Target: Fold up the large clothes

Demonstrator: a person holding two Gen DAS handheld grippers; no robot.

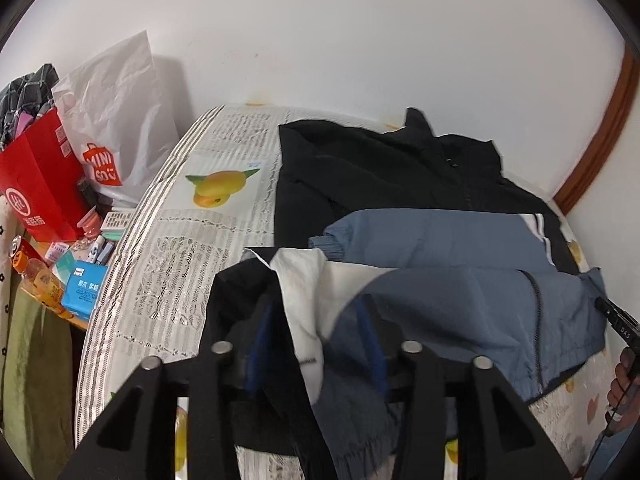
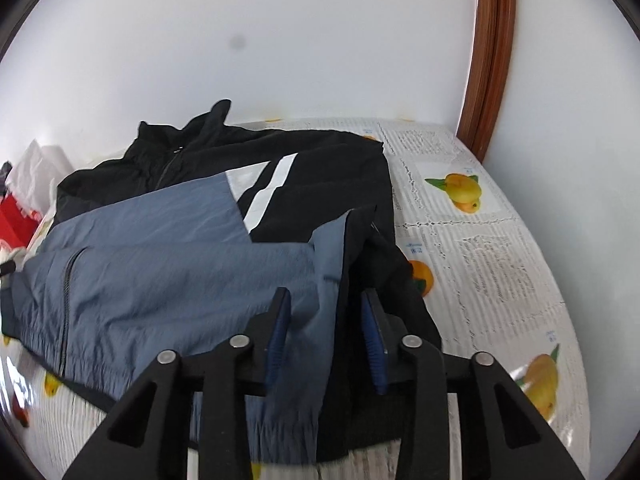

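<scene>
A large jacket in black and blue-grey with white stripes lies on a table covered with a fruit-print cloth. Its lower part is folded up over the body, showing white lining at the left corner. My left gripper stands open over that left corner, with black and white fabric lying loose between its blue pads. My right gripper is open at the right corner, with blue-grey and black fabric slack between its pads. In the left wrist view the right gripper's tip and a hand show at the right edge.
Left of the table a low side table holds a red paper bag, a white shopping bag, a blue tissue pack, an orange bottle and small clutter. A white wall stands behind, and a brown wooden door frame rises at the back right.
</scene>
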